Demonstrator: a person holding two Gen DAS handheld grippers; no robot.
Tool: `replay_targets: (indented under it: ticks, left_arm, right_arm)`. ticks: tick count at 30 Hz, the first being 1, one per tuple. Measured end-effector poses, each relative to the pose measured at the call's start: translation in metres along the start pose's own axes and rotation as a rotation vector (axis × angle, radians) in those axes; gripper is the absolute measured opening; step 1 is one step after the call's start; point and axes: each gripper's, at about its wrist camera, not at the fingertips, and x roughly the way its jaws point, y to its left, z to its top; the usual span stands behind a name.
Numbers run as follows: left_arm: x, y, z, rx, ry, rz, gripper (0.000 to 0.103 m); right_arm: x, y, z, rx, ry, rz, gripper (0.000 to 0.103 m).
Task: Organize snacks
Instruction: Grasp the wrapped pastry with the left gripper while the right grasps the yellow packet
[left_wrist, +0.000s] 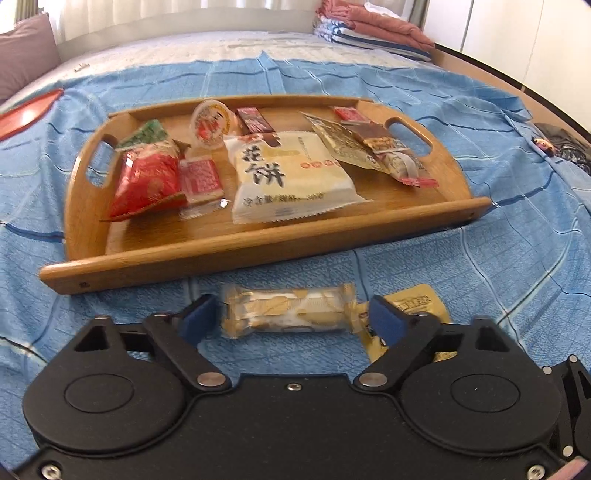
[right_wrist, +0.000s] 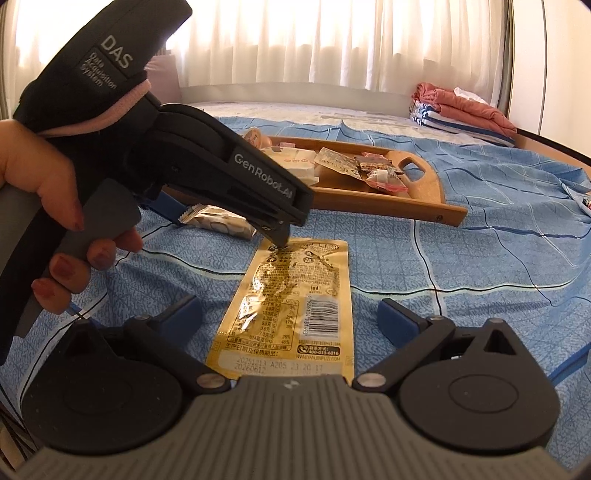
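Observation:
A wooden tray (left_wrist: 258, 243) on the blue bedspread holds several snack packs, among them a white cake pack (left_wrist: 291, 177) and a red pack (left_wrist: 147, 181). In front of the tray lies a beige wafer bar (left_wrist: 288, 312). My left gripper (left_wrist: 291, 317) is open, its blue pads on either side of the bar. A gold flat packet (right_wrist: 291, 306) lies on the bedspread, partly under the left gripper's right finger. My right gripper (right_wrist: 291, 317) is open, its pads astride the gold packet. The left gripper (right_wrist: 207, 214) shows in the right wrist view, over the bar (right_wrist: 218, 223).
The tray (right_wrist: 424, 212) sits beyond both grippers. Folded bedding (left_wrist: 373, 26) is stacked at the bed's far right. A red object (left_wrist: 26, 112) lies at the far left. A dark item (left_wrist: 565, 147) sits at the right edge. A pillow (left_wrist: 26, 55) is at the back left.

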Motion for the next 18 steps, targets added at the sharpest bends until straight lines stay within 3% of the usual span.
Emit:
replay_targets:
  ticks: [5, 18]
  left_arm:
    - [-0.008, 0.005, -0.002, 0.003, -0.025, 0.003, 0.059]
    - [-0.037, 0.015, -0.007, -0.038, -0.092, -0.006, 0.053]
  right_arm:
    - [-0.001, 0.002, -0.002, -0.001, -0.010, -0.008, 0.103]
    - [0.008, -0.001, 0.010, 0.010, 0.037, -0.008, 0.103]
